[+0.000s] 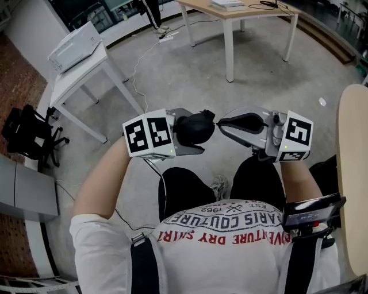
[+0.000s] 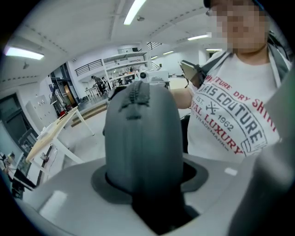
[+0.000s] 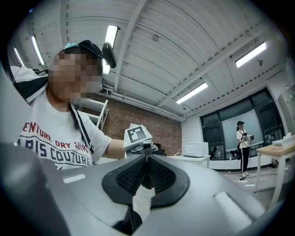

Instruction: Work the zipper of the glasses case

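Observation:
The black glasses case (image 1: 195,127) is held in mid-air above the person's lap. My left gripper (image 1: 185,138) is shut on it. In the left gripper view the case (image 2: 143,138) stands up between the jaws and fills the middle, with its zipper (image 2: 136,99) running over the top end. My right gripper (image 1: 218,122) comes in from the right and meets the case's end. In the right gripper view its jaws (image 3: 147,159) are pinched together on a small dark zipper pull (image 3: 148,177). The left gripper's marker cube (image 3: 137,135) shows just beyond.
A white table (image 1: 80,74) with a printer (image 1: 75,46) stands at the left, with a black office chair (image 1: 29,138) beside it. A wooden table (image 1: 241,17) stands ahead and a rounded tabletop edge (image 1: 352,172) lies at the right. A cable (image 1: 138,74) runs over the floor.

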{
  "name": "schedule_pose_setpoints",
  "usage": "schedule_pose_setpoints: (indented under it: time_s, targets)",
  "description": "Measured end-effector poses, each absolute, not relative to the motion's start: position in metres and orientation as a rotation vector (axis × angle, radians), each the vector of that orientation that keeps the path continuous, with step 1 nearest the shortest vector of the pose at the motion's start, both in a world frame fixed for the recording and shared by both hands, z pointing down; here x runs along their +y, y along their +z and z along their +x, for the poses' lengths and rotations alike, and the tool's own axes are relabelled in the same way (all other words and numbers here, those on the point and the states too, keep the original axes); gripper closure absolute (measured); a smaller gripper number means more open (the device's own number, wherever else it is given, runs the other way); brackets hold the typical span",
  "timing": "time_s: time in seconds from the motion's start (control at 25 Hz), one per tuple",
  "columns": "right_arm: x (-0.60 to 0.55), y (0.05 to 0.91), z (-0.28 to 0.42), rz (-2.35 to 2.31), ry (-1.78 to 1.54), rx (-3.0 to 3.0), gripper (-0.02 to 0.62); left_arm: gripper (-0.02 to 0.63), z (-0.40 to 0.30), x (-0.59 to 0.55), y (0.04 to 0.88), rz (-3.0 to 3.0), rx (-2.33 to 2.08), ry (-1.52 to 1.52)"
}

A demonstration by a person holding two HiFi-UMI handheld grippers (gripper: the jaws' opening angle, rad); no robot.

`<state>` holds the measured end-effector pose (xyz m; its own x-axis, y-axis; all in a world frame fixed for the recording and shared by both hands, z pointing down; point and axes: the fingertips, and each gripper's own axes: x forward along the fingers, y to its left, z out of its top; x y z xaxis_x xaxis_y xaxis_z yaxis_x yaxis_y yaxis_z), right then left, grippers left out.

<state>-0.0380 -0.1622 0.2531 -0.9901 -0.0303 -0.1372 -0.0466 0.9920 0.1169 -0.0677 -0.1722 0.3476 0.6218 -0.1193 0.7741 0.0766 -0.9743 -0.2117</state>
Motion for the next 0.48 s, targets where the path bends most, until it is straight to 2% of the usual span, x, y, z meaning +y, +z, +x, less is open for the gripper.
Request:
schedule_pose_setpoints:
  time_s: [0.48]
  targets:
    - [-0.163,0.25,-0.037,-0.052,0.139,2.97,0.575,0.36,-0.055,-0.161,0.331,-2.901,-0.019,-0.975]
